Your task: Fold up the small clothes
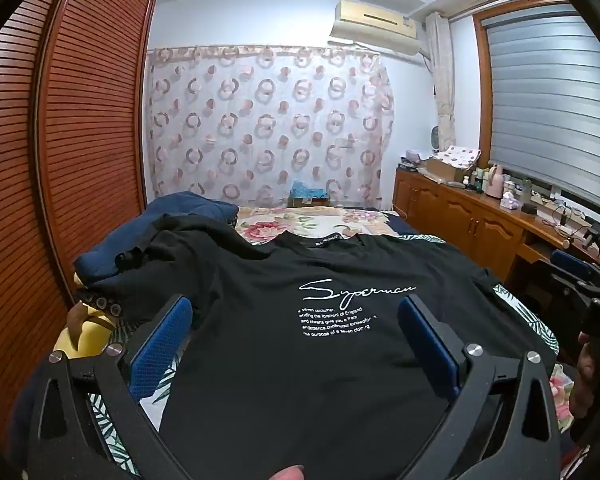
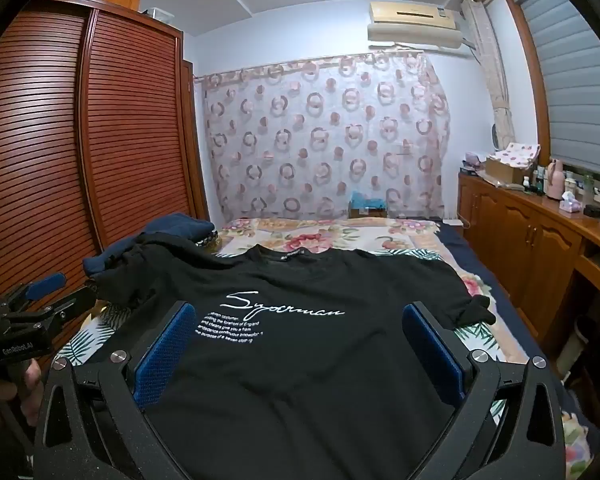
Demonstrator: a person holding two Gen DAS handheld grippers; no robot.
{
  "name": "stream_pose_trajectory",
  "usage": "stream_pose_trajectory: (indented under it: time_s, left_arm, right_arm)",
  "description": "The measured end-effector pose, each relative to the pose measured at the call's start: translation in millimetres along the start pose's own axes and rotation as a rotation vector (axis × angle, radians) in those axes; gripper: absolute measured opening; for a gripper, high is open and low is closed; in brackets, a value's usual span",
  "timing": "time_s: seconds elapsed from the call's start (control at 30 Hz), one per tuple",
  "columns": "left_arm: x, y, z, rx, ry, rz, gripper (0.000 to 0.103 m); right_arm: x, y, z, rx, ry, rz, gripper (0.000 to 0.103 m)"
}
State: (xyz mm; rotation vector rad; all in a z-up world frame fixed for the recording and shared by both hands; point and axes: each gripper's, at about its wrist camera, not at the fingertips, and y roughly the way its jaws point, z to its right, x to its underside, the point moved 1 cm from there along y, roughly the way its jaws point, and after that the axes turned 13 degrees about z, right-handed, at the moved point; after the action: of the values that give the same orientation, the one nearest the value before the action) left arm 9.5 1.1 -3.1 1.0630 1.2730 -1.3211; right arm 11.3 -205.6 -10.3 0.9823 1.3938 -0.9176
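Observation:
A black T-shirt (image 1: 300, 344) with white script print lies spread flat, front up, on the bed, collar at the far end; it also shows in the right wrist view (image 2: 300, 344). Its left sleeve is rumpled, its right sleeve bunched near the bed's right side. My left gripper (image 1: 294, 320) is open and empty above the shirt's lower left part. My right gripper (image 2: 300, 324) is open and empty above the shirt's lower middle. Each gripper shows at the edge of the other's view: the right one (image 1: 588, 280), the left one (image 2: 52, 292).
A dark blue garment pile (image 1: 140, 236) lies at the shirt's far left. The bed has a floral cover (image 2: 340, 236). A louvred wooden wardrobe (image 1: 80, 120) stands left. A wooden cabinet (image 2: 532, 232) with bottles runs along the right. A yellow item (image 1: 84, 332) lies at left.

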Motion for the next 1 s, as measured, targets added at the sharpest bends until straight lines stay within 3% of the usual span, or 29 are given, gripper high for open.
stream_pose_trajectory:
  time_s: [1.0]
  left_arm:
    - [-2.9, -4.4, 3.5, -0.002, 0.032, 0.000, 0.103]
  right_arm:
    - [1.0, 1.5, 0.0, -0.005, 0.004, -0.009, 0.103]
